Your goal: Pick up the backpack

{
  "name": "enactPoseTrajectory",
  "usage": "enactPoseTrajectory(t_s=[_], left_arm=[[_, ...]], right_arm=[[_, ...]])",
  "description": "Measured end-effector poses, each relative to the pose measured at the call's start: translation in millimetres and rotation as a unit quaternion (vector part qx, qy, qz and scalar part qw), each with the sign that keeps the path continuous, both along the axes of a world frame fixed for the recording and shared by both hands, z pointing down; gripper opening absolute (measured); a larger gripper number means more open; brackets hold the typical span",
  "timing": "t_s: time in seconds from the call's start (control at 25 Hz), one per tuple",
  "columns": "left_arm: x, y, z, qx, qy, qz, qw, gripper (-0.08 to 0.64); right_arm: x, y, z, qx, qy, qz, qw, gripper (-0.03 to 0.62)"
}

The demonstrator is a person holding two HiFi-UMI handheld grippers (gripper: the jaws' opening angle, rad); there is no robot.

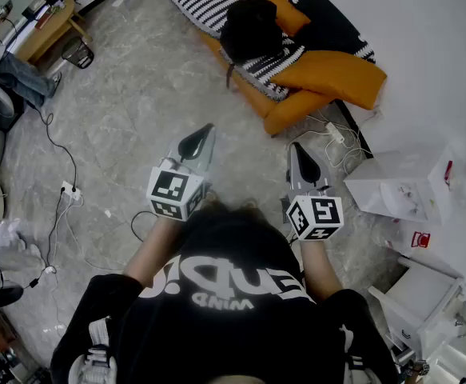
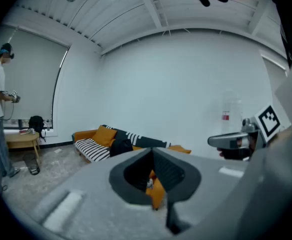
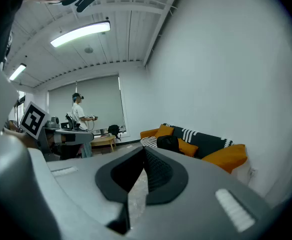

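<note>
The black backpack point(image 1: 251, 26) lies on an orange sofa point(image 1: 290, 110) with a striped cover, far ahead of both grippers. It also shows small and distant in the left gripper view point(image 2: 118, 145) and the right gripper view point(image 3: 168, 143). My left gripper point(image 1: 205, 132) and right gripper point(image 1: 296, 149) are held side by side over the marble floor, pointing toward the sofa. Both are shut, jaws together with nothing between them. In the left gripper view the jaw tips point(image 2: 153, 156) meet, and the same holds in the right gripper view point(image 3: 144, 154).
Orange cushions point(image 1: 332, 74) sit on the sofa's near end. White boxes point(image 1: 400, 186) stand at the right by the wall. A cable and power strip point(image 1: 69, 192) lie on the floor at left. A wooden table point(image 1: 49, 26) is far left. Another person point(image 3: 78, 111) stands by the window.
</note>
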State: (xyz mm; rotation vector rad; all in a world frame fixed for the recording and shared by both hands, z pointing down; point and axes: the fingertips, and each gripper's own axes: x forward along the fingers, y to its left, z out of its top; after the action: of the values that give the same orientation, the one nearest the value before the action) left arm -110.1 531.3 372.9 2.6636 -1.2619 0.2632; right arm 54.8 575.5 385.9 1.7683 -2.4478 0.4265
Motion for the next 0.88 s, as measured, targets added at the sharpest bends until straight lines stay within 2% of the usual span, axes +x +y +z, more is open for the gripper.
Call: enactPoseTrajectory(t_s=[0.28, 0.56, 0.88], left_arm=[[-11.9, -5.1, 1.7, -0.003, -0.001, -0.003, 1.0, 0.003], [-72.6, -12.3, 10.3, -0.01, 0.0, 0.016, 0.9998, 0.003], [-107.2, -31.3, 34.9, -0.01, 0.007, 0.033, 0.9994, 0.003]], right_arm=[[-12.4, -5.4, 5.5, -0.006, -0.022, 0.002, 1.0, -0.002], [-73.5, -13.5, 9.9, -0.007, -0.016, 0.006, 1.0, -0.002], [-110.4, -20.4, 40.1, -0.023, -0.026, 0.015, 0.999, -0.002]])
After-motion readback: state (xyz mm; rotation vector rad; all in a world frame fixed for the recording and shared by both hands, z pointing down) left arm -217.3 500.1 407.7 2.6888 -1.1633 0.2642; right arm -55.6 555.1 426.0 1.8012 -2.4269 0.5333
